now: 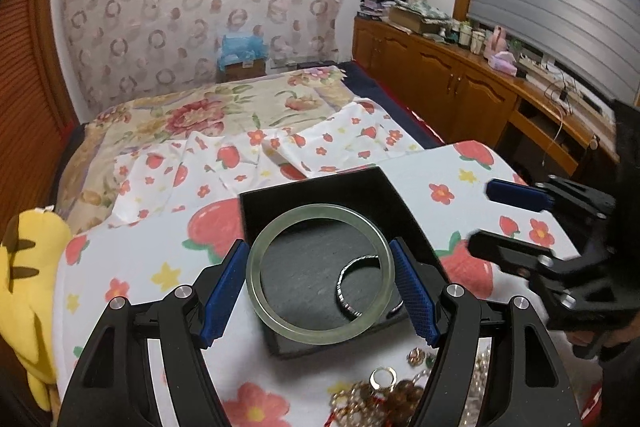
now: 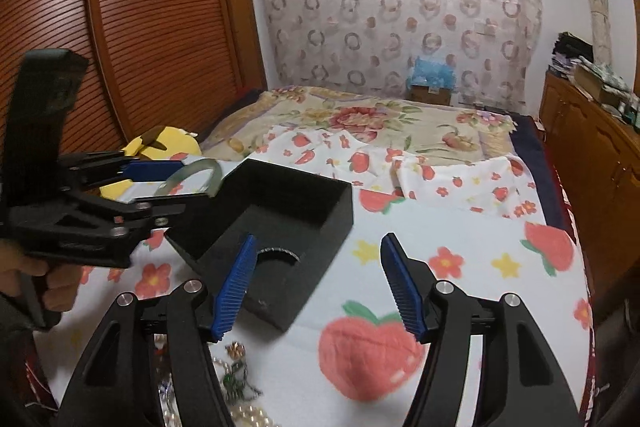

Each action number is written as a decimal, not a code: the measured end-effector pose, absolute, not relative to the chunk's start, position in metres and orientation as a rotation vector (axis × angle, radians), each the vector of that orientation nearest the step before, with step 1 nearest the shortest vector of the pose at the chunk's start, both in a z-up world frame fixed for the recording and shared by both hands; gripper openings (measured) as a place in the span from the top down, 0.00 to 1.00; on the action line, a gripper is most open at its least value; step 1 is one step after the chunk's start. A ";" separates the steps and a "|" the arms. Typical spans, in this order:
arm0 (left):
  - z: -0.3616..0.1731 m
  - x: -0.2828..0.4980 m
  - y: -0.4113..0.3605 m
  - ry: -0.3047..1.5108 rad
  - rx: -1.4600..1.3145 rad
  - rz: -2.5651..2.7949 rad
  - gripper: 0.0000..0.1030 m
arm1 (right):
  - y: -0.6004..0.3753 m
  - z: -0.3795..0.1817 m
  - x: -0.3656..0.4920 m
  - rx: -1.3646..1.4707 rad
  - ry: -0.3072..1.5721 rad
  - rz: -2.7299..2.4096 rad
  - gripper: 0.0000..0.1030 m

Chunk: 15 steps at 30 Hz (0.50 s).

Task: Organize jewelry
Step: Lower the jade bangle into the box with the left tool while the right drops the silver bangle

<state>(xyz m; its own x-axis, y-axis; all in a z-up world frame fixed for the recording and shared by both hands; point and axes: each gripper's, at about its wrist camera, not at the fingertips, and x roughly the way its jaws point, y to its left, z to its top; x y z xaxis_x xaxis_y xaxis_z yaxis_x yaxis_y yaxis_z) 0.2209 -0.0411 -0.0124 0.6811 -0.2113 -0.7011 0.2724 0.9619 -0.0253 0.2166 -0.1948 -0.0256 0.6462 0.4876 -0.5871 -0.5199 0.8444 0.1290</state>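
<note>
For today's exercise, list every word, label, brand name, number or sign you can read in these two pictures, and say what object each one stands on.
No legible text in either view.
Cardboard box by the far wall: a pale label, too small and blurred to read.
Items on the wooden cabinet: any print is too small to read.
Black box, green bangle, strawberry cloth: no writing visible.

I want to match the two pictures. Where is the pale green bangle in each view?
Left wrist view: the pale green bangle is low in the centre, clamped between the blue pads of the left claw, above the black box.
Right wrist view: the bangle is at middle left, only an arc showing beyond the left claw.
Shared landmark: the black box on the strawberry-print cloth.
</note>
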 end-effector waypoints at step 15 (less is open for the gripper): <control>-0.031 0.232 -0.054 0.812 0.130 -0.245 0.30 | -0.209 -0.031 0.181 -0.083 0.645 0.559 0.35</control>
